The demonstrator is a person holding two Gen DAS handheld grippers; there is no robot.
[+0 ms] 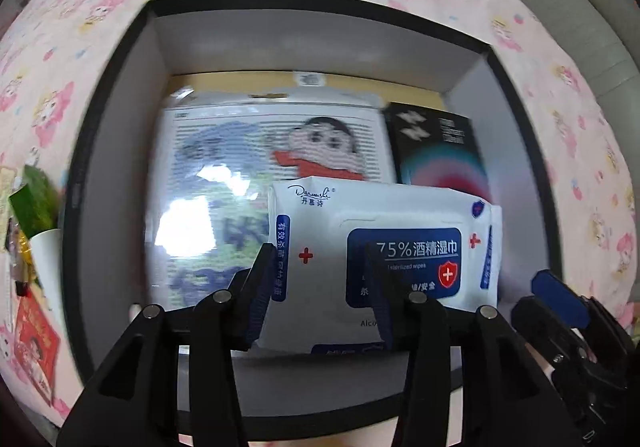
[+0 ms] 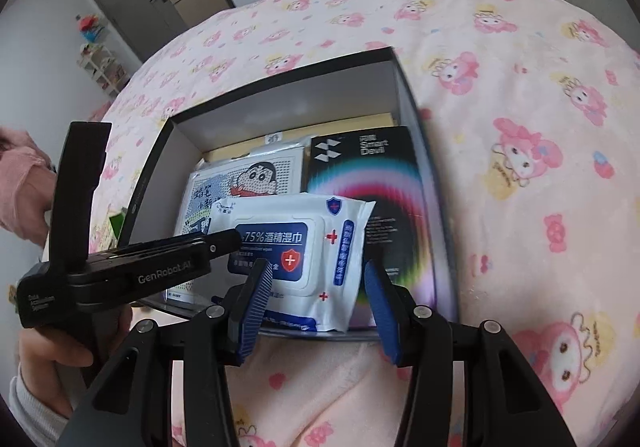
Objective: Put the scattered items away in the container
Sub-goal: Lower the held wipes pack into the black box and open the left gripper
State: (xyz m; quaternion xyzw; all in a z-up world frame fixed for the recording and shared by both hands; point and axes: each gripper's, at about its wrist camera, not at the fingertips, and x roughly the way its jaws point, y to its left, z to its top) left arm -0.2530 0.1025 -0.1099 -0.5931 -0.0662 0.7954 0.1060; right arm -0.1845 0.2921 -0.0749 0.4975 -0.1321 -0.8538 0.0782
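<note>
1. Left gripper [image 1: 320,279]: jaws half apart, straddling the wipes [image 1: 384,259]; whether the pads bite cannot be told.
2. Wipes lie directly below its tips, inside the box [image 1: 120,151], atop a cartoon pack [image 1: 240,167].
3. Right gripper [image 2: 316,303]: open, empty, hanging at the box's near rim.
4. Step: depositing wipes. Next, likely: widen jaws, lift clear, fetch the green item [image 1: 34,203] lying left outside.
</note>
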